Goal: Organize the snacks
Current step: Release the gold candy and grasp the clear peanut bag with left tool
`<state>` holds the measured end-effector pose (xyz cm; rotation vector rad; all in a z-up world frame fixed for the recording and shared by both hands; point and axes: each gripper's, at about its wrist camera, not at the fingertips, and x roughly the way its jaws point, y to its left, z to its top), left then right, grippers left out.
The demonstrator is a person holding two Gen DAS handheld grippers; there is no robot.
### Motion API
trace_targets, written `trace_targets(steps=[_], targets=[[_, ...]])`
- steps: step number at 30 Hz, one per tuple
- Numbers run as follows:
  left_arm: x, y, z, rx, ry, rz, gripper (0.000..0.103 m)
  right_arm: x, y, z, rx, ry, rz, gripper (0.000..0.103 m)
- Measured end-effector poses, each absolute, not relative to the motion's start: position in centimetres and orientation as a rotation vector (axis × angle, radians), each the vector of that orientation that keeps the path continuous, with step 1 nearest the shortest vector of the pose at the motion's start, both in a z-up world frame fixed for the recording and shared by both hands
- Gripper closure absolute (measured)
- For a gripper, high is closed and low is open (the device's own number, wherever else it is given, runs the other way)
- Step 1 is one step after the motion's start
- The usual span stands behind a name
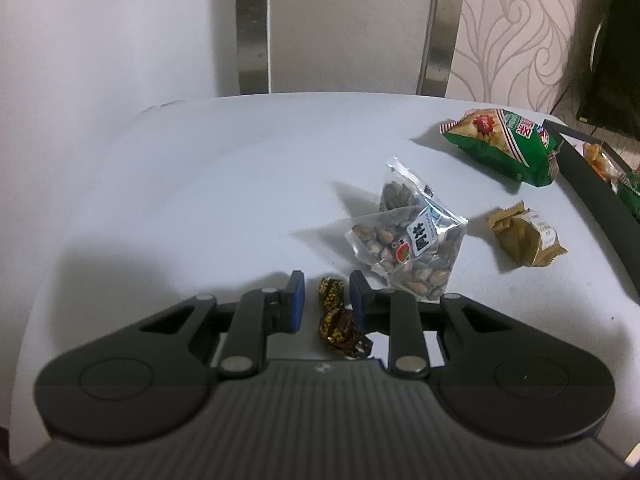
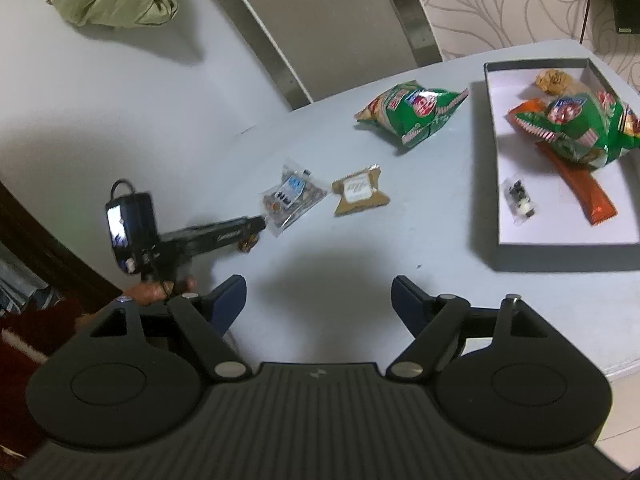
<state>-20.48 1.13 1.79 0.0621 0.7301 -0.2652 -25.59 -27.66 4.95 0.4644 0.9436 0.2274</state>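
My left gripper (image 1: 325,298) is open low over the white table (image 1: 200,200), its blue pads either side of a brown-and-gold wrapped candy (image 1: 336,320) without touching it. Two clear seed packets (image 1: 408,240) lie just beyond to the right, then a gold cookie pack (image 1: 524,236) and a green chip bag (image 1: 504,144). My right gripper (image 2: 319,298) is open and empty above the table's near side. From it I see the left gripper (image 2: 224,234), the candy (image 2: 248,245), the seed packets (image 2: 292,200), the cookie pack (image 2: 360,194) and the green chip bag (image 2: 416,114).
A grey box with a white floor (image 2: 560,236) sits at the right and holds a green chip bag (image 2: 584,128), an orange pack (image 2: 580,184), a small clear packet (image 2: 520,200) and a tan snack (image 2: 554,80). A chair back (image 2: 320,20) stands behind the table.
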Motion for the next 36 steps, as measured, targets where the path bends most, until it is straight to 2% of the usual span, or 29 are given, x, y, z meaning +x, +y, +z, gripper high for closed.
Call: trace_targets(steps=[10, 11, 12, 14, 20, 26, 29, 36], targets=[[-22.0, 2.2, 2.9, 0.122, 0.632, -0.291, 0.075, -22.6, -27.4, 3.8, 0.407, 0.972, 0.201, 0.020], [-21.9, 1.8, 3.2, 0.132, 0.618, -0.314, 0.070, -22.4, -27.1, 3.7, 0.401, 0.977, 0.208, 0.020], [-21.8, 1.4, 3.5, 0.143, 0.604, -0.338, 0.058, -22.2, -26.8, 3.5, 0.394, 0.982, 0.218, 0.020], [-21.4, 0.3, 3.8, 0.168, 0.577, -0.360, 0.042, -21.8, -26.2, 3.5, 0.379, 0.982, 0.231, 0.020], [-19.4, -2.5, 3.5, 0.183, 0.577, -0.446, 0.027, -21.6, -25.7, 3.7, 0.369, 0.967, 0.229, 0.020], [-16.6, -3.9, 1.7, 0.185, 0.641, -0.463, 0.029, -22.2, -26.2, 3.8, 0.384, 0.965, 0.190, 0.020], [-16.2, -4.0, 1.9, 0.184, 0.638, -0.479, 0.051, -22.3, -26.3, 3.7, 0.389, 0.964, 0.173, 0.020], [-14.8, -4.1, 2.1, 0.156, 0.660, -0.438, 0.049, -21.1, -25.8, 3.4, 0.359, 0.986, 0.192, 0.020]])
